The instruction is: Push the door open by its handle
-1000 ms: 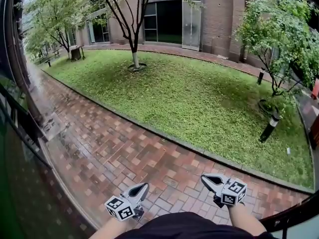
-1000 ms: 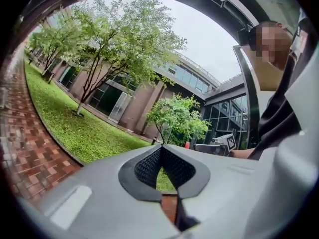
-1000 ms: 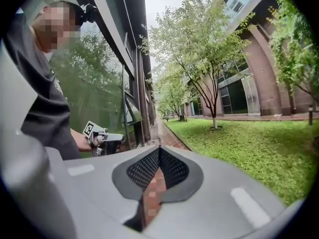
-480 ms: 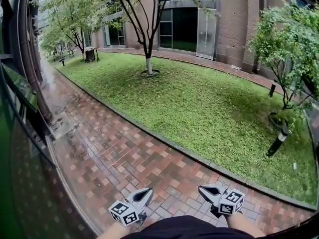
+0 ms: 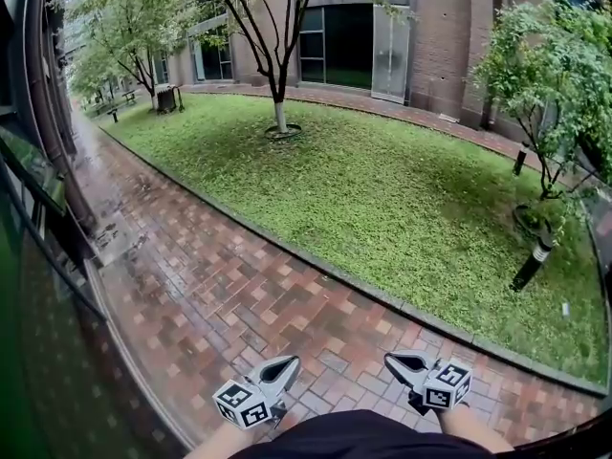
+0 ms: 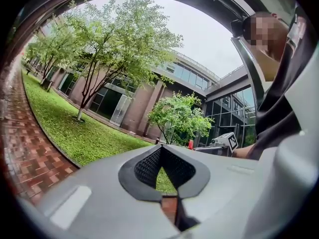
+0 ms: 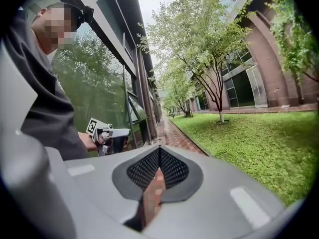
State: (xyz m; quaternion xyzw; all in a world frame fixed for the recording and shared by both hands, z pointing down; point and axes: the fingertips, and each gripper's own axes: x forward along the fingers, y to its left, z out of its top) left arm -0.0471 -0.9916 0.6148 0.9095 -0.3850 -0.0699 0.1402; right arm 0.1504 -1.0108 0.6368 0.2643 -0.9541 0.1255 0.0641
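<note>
- Lawn (image 5: 382, 189) fills the middle of the head view, one stretch of grass, and one wet brick path (image 5: 220, 295) runs along it under the person's feet
- Left edge now: a glass front (image 5: 24, 256) in dark framing. It could be the door or a fixed pane, I cannot tell which, and no handle shows in any view
- One dark curved bar (image 5: 569, 411) cuts the lower right corner. What it belongs to is unclear
- My read on the door: framed glass like this should be heavy and stiff, swinging as one piece, so a steady push will beat a jab. Everything looks wet, so I'd expect a slick handle. Press on the handle itself, on the side away from the hinges, once it comes into view
- Trees, at least three: one in a ring on the grass (image 5: 277, 113), one bushy on the right (image 5: 545, 75), more far left (image 5: 115, 27)
- Two grippers, both low by the body and clear of any door: left gripper (image 5: 285, 363) has its jaw tips together with nothing between them, and right gripper (image 5: 397, 361) is the same, tips meeting on nothing
- Two dark posts near the right tree, one close (image 5: 529, 266) and one further back (image 5: 517, 161)
</note>
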